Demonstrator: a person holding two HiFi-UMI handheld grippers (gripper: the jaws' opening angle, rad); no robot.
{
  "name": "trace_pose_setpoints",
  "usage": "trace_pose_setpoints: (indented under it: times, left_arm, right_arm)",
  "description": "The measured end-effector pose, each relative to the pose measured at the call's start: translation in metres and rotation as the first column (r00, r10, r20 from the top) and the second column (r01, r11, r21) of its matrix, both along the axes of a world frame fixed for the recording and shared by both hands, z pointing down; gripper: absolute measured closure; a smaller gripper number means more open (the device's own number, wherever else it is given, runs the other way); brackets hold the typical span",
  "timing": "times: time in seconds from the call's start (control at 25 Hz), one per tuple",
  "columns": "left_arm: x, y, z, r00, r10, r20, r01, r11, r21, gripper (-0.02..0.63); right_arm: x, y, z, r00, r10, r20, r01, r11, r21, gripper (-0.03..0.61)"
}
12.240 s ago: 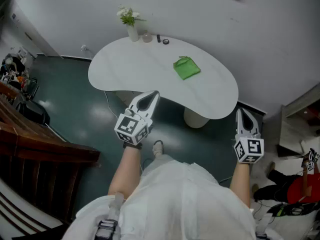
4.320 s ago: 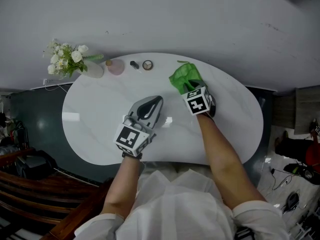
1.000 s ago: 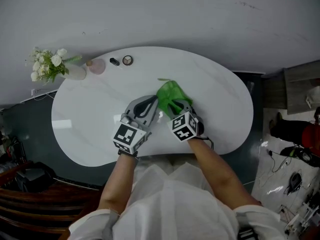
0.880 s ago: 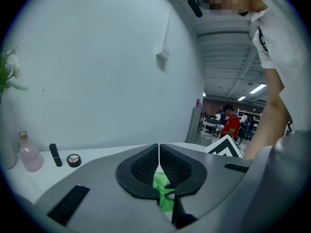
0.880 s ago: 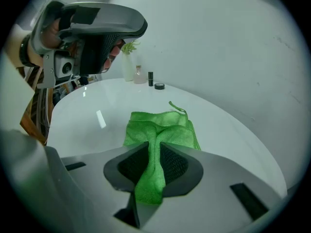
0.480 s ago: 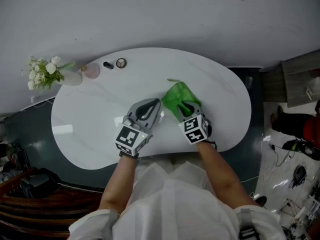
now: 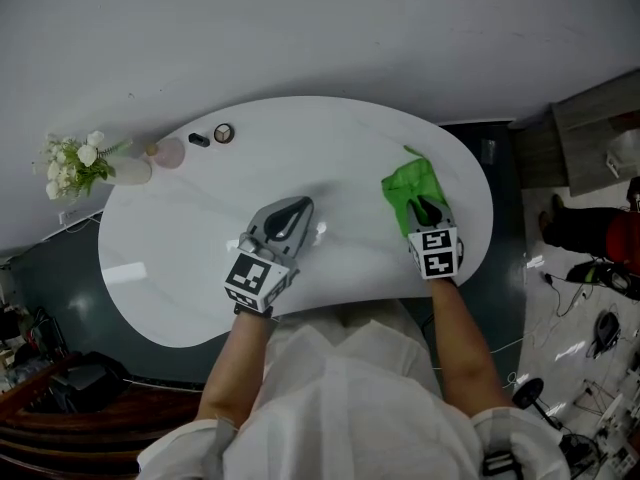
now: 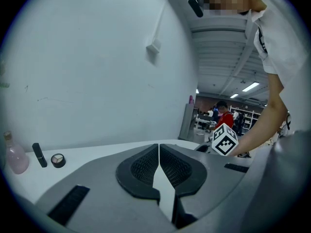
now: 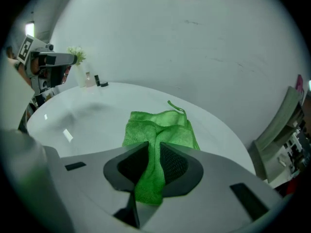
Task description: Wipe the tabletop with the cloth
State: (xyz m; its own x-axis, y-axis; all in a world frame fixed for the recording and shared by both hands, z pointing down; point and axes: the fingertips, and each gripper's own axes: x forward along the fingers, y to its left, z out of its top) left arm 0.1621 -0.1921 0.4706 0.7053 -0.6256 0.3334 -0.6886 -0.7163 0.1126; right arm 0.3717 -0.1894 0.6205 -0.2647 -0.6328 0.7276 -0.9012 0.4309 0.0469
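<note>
Right gripper [image 9: 154, 152] pinches a bunched fold of green microfibre cloth [image 9: 160, 125], leaving the rest spread flat on the white kidney-shaped tabletop [image 7: 300, 148] near its right end, presumably for wiping. Left gripper [image 8: 159, 150], jaws together and empty, hangs clear mid-table.

Your top [image 7: 345, 398] is white with short sleeves [image 7: 185, 443]. Your left gripper [image 7: 302, 203] and right gripper [image 7: 425, 208] are pale grey, with black ribbed pads [image 8: 143, 166] and black-and-white marker cubes [image 7: 258, 276].
</note>
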Motion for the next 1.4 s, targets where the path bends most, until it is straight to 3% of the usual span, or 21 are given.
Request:
trace_pose_setpoints:
  times: [0.32,0.52,0.72,0.84,0.96,1.4]
  left_arm:
    - [0.010,0.000,0.000,1.000,0.019,0.000,-0.019,1.000,-0.008,0.595]
    - [0.017,0.003,-0.002,0.999,0.033,-0.006,-0.033,0.999,-0.009,0.595]
    - [0.021,0.009,-0.002,0.999,0.051,-0.005,-0.051,0.999,-0.008,0.595]
    - [0.020,0.013,-0.004,0.998,0.065,-0.003,-0.065,0.998,0.001,0.595]
    - [0.014,0.016,-0.005,0.997,0.073,0.002,-0.073,0.997,0.003,0.595]
    - [-0.012,0.031,-0.015,0.995,0.101,0.010,-0.101,0.995,0.010,0.595]
  right_arm:
    - [0.113,0.024,0.005,0.977,0.199,-0.078,-0.200,0.980,-0.004,0.509]
    - [0.163,0.050,0.007,0.934,0.347,-0.091,-0.349,0.937,-0.014,0.509]
    - [0.182,0.076,0.008,0.881,0.467,-0.082,-0.469,0.883,-0.008,0.509]
    - [0.171,0.084,0.008,0.854,0.516,-0.070,-0.517,0.856,0.001,0.509]
    - [0.147,0.088,0.007,0.855,0.516,-0.050,-0.517,0.856,0.005,0.509]
    - [0.000,0.087,0.004,0.940,0.340,0.022,-0.340,0.940,-0.027,0.509]
